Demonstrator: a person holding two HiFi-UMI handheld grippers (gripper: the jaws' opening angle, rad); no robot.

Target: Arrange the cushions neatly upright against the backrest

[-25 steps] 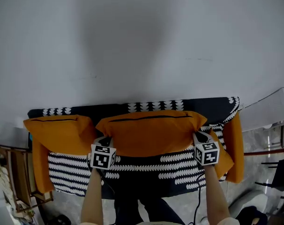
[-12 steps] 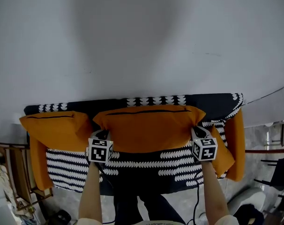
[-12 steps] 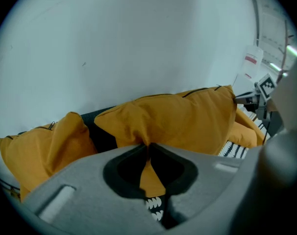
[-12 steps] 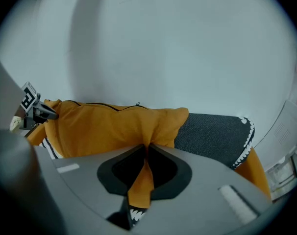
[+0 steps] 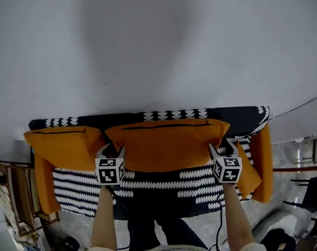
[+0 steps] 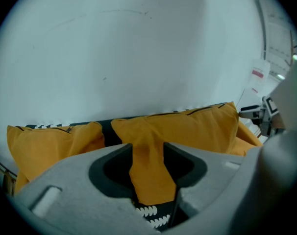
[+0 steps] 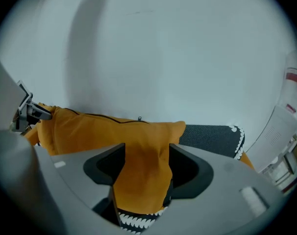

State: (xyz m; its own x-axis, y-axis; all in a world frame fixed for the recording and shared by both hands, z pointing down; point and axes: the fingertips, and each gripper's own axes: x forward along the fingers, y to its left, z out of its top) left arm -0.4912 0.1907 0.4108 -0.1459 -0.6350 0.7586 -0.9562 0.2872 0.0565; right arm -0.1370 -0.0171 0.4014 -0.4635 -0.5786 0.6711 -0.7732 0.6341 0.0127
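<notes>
Finding 1, grip released. Both sets of jaws have just been opening. A second ago each was pinched tight on a lower corner of the middle cushion. Now the left hand-held gripper stands with its jaws spread. A fold of orange cloth still lies between them, no longer clamped. The right hand-held gripper is the same, jaws wide apart, with the cushion's other corner loose in the gap.

Finding 2, cushion position. The middle cushion stands on the sofa, upright, with its zipped top edge along the backrest. It has hardly shifted against the earlier pictures and has not slumped with the grip off. The left cushion stands just beside it, also upright against the backrest, with their near corners close or touching.

Finding 3, meaning for the task. In my judgement the placing of the middle cushion is done and this is the let-go. The jaws must draw straight back so the loose corners are not dragged forward.

Finding 4, outstanding. An orange piece at the sofa's right end leans at a slant. Whether it is a cushion or arm padding I cannot tell. If a cushion, it needs setting upright.
</notes>
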